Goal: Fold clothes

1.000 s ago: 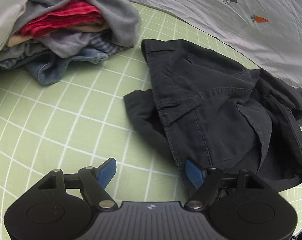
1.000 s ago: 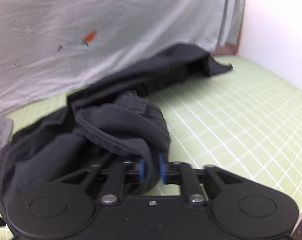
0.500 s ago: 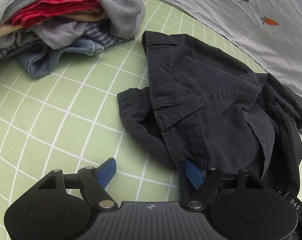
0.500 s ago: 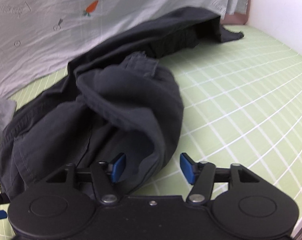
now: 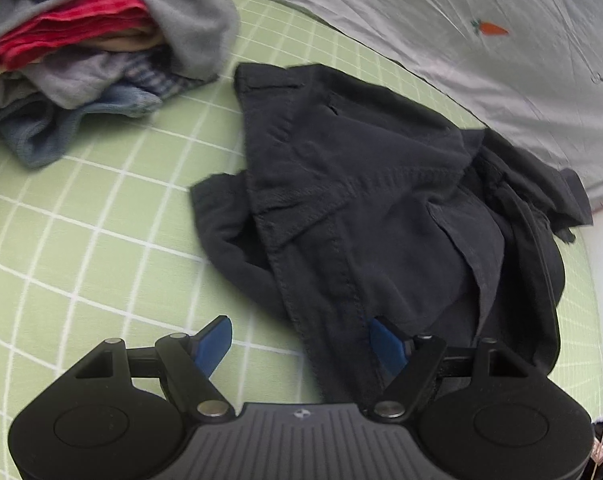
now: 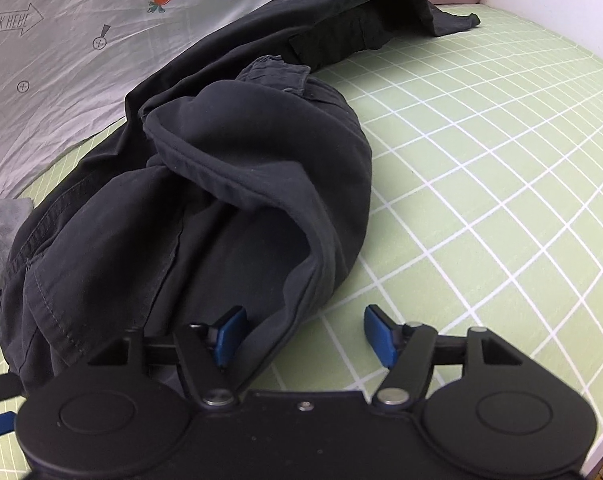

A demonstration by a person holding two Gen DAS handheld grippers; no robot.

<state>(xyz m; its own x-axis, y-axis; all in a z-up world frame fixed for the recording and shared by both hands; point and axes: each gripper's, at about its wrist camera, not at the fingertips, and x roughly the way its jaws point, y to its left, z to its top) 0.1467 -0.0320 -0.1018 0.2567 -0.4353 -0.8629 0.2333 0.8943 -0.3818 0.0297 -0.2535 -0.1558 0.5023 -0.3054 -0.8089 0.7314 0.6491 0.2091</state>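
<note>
**Dark trousers crumpled on the green grid sheet**

We see the dark charcoal cargo trousers (image 5: 365, 200) bunched on the green checked bed sheet (image 5: 81, 248), seams and a pocket flap showing, one leg trailing onto the grey carrot-print sheet (image 6: 81, 40). Our left claw (image 5: 301, 344) is spread, its right finger tucked against the trouser edge. Our right claw (image 6: 305, 336) is spread too, a hem fold lying between its fingers. A pile of mixed clothes (image 5: 93, 56) sits just beside the waistband. In the right wrist view the long axis runs from near left to far right.
</note>
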